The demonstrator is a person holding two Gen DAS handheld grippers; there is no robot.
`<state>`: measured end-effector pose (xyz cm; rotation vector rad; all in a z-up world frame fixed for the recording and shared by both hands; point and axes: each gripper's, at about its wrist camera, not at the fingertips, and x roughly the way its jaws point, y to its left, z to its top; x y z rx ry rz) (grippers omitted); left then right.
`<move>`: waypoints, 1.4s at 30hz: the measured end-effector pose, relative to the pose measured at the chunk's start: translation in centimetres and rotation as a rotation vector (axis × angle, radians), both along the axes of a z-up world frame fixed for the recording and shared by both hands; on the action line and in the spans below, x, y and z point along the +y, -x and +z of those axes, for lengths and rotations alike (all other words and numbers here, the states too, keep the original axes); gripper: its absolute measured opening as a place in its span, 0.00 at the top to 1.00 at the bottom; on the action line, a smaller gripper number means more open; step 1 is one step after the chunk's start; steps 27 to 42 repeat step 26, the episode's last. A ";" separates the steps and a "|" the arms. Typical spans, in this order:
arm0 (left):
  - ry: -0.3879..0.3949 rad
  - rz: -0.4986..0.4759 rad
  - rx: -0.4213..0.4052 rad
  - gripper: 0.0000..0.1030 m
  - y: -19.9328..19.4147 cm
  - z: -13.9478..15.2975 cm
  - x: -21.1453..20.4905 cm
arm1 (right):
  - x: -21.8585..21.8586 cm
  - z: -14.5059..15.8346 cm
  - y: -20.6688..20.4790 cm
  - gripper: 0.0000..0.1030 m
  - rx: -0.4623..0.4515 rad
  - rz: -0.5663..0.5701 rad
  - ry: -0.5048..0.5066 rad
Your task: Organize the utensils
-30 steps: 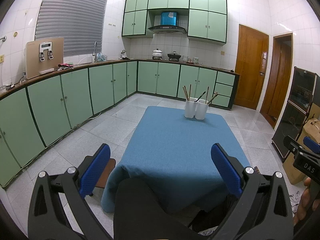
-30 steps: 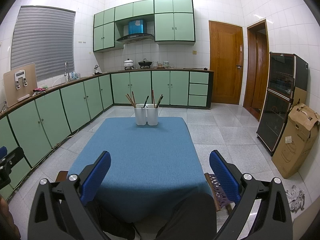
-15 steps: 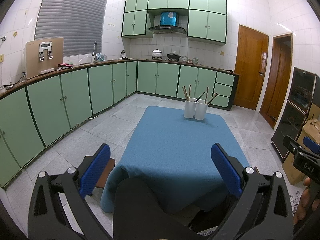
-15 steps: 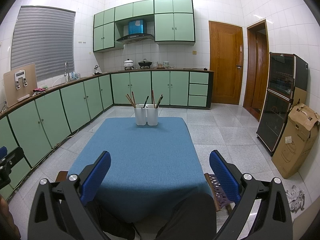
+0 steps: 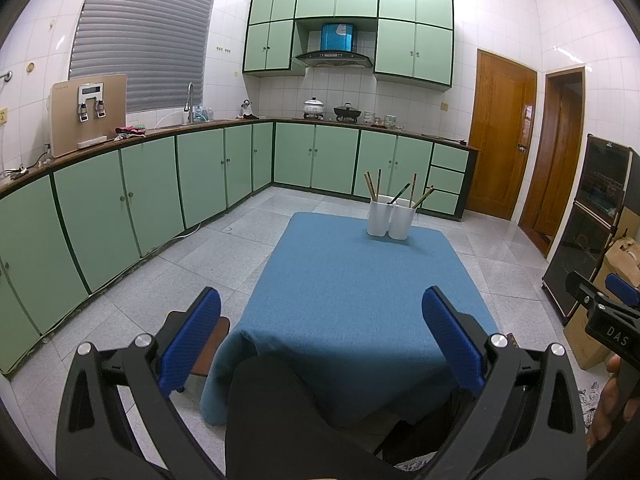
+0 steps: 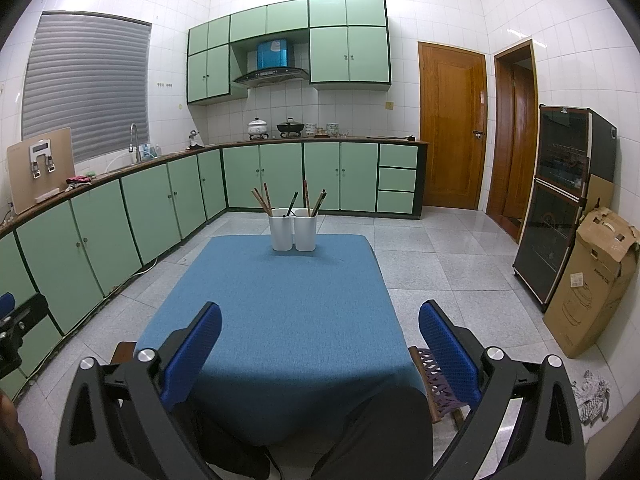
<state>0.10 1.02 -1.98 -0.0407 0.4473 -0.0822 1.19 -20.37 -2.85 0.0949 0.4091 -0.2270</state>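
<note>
Left gripper (image 5: 321, 304) and right gripper (image 6: 320, 318) hang spread wide and empty above the blue table's (image 6: 280, 312) near edge, well apart from two white utensil cups (image 6: 294, 232).

White-tiled kitchen, green cabinets (image 6: 280, 176), wooden door (image 6: 450, 128), shuttered window (image 5: 140, 36)

Both grippers are held low and level in front of the seated person, pointing forward. The left gripper (image 5: 321, 306) has its blue-padded fingers (image 5: 192, 340) spread wide with nothing between them. The right gripper (image 6: 320, 320) matches it, jaws wide apart and empty. A dark-clad knee (image 5: 280, 408) sits just below them.
</note>
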 end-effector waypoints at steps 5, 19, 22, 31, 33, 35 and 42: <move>0.000 0.000 0.001 0.05 -0.1 0.0 0.1 | 0.0 0.0 0.0 0.06 0.000 -0.001 -0.001; 0.001 0.004 0.003 0.05 -0.2 0.1 -0.7 | 0.0 0.0 0.0 0.06 0.001 0.000 0.000; -0.003 0.011 0.002 0.05 -0.1 0.0 -1.0 | 0.0 0.0 0.0 0.06 0.000 0.000 -0.001; -0.003 0.010 0.001 0.05 0.0 0.0 -1.1 | 0.0 0.0 0.0 0.06 0.000 0.000 0.000; -0.003 0.010 0.001 0.05 0.0 0.0 -1.1 | 0.0 0.0 0.0 0.06 0.000 0.000 0.000; -0.003 0.010 0.001 0.05 0.0 0.0 -1.1 | 0.0 0.0 0.0 0.06 0.000 0.000 0.000; -0.003 0.010 0.001 0.05 0.0 0.0 -1.1 | 0.0 0.0 0.0 0.06 0.000 0.000 0.000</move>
